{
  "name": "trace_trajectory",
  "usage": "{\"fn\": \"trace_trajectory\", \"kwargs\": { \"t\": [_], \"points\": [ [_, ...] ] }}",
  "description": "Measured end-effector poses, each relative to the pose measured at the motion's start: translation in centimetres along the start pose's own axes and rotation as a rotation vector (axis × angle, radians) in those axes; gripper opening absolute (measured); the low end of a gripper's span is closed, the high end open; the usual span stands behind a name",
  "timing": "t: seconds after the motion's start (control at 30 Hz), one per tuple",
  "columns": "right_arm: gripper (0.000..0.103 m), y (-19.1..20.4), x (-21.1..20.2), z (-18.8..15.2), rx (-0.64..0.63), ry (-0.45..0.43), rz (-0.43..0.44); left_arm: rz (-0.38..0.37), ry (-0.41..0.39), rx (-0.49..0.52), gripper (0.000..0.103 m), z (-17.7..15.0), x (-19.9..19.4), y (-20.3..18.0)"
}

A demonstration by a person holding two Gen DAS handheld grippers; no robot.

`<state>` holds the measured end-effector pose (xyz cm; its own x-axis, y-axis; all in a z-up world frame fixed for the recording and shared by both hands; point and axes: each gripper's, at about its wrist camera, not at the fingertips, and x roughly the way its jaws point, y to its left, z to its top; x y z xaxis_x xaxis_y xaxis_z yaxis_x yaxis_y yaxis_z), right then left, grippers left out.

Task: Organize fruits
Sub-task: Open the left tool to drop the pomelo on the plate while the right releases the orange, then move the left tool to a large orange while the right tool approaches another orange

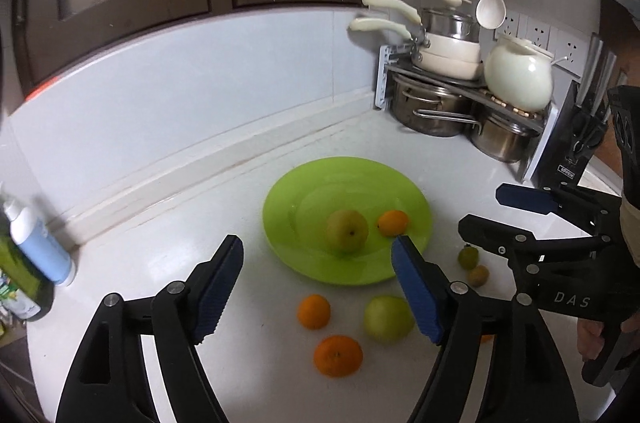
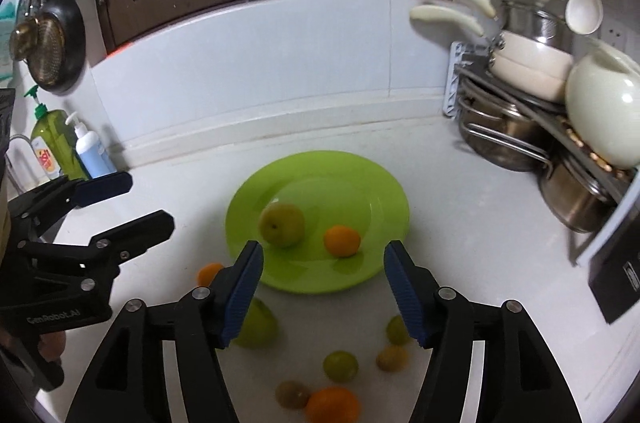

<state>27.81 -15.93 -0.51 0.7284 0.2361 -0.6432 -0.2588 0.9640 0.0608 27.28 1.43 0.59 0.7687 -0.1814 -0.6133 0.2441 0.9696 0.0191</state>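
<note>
I see a green plate (image 1: 312,263) on the white counter (image 1: 200,223) carrying a yellow-green pear (image 1: 347,231) and a small orange (image 1: 393,223). Loose fruit lies in front of it: two oranges (image 1: 314,311), a green apple (image 1: 386,319) half hidden behind my left gripper (image 1: 318,297), and small blurred fruits (image 2: 340,366), possibly limes. Both my left gripper and right gripper (image 2: 323,293) hang spread wide, holding nothing. The pot rack (image 1: 460,95) is cut off at the frame edge.

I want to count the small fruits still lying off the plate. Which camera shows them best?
The right wrist view: several small fruits lie unobstructed between its open fingers. The left wrist view shows only two, partly behind a finger.
</note>
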Motion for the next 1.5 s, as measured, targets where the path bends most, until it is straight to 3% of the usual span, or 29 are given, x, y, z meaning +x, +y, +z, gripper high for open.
{"fn": "trace_trajectory", "kwargs": {
  "t": [0.47,0.73,1.2,1.5],
  "points": [
    [0.064,1.3,-4.6,-3.6,0.072,-0.064,-0.100,0.052,-0.043,-0.028,0.083,-4.3,-4.9,0.1],
    [0.064,1.9,-6.1,-5.7,0.078,-0.090,-0.166,0.079,-0.055,0.017,0.083,-6.1,-5.7,-0.4],
    [0.064,2.4,-5.9,-9.1,0.116,-0.040,-0.201,0.025,0.009,0.047,0.083,-9.2,-3.8,-0.7],
    [0.064,1.7,-3.7,-10.6,0.176,0.030,-0.193,-0.008,0.041,0.092,0.083,-9.4,-1.1,-0.8]
  ]
}}
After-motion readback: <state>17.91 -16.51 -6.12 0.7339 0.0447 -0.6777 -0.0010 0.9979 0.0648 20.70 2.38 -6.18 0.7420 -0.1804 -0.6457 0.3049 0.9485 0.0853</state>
